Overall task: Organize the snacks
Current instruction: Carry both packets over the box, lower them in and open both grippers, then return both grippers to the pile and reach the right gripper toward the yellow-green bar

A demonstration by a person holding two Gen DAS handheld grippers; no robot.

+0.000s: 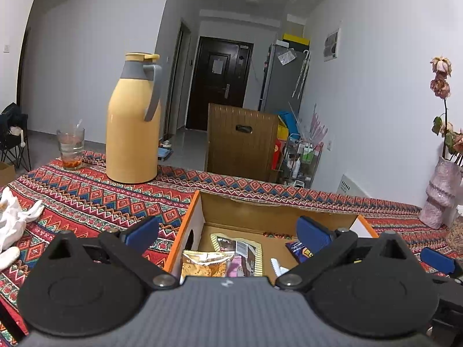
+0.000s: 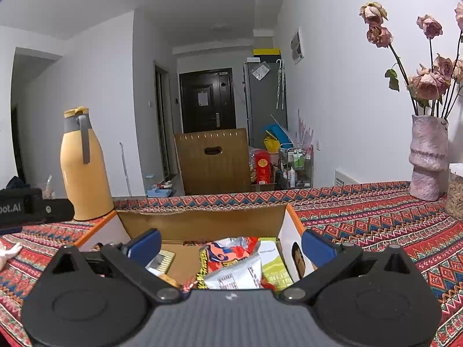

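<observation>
Snack packets lie in the open cardboard box with orange-edged white walls (image 1: 185, 225) on the red patterned tablecloth (image 1: 86, 199), and both grippers hang over it with nothing between their pads.

Left wrist view first: the left gripper (image 1: 228, 231) has its blue pads spread wide, empty. Below and between them sits a tan crinkled chip bag (image 1: 207, 264), touching a clear-windowed dark snack pouch (image 1: 240, 250) whose long axis runs away from the camera toward the box's far wall. A dark blue wrapper (image 1: 298, 251) lies just under the right-hand pad, and a small white packet (image 1: 277, 267) rests near it. This view alone shows the tall yellow thermos jug with grey handle (image 1: 133, 118) close up, the glass tumbler (image 1: 71, 147) beside it, and a white crumpled object (image 1: 14, 219) on the cloth at the left edge.

Right wrist view now: the right gripper (image 2: 231, 245) is equally wide, holding nothing. Between its pads lie a white printed foil bag (image 2: 234, 274) overlapping a red-orange wrapper (image 2: 225, 251), with a lime-green packet (image 2: 273, 266) standing against the box's right wall, long axis pointing away. A silvery pouch (image 2: 159, 263) sits near the left pad. Only here do the pink textured vase of dried roses (image 2: 428, 159) and the black body of the other gripper at the left edge appear fully.
</observation>
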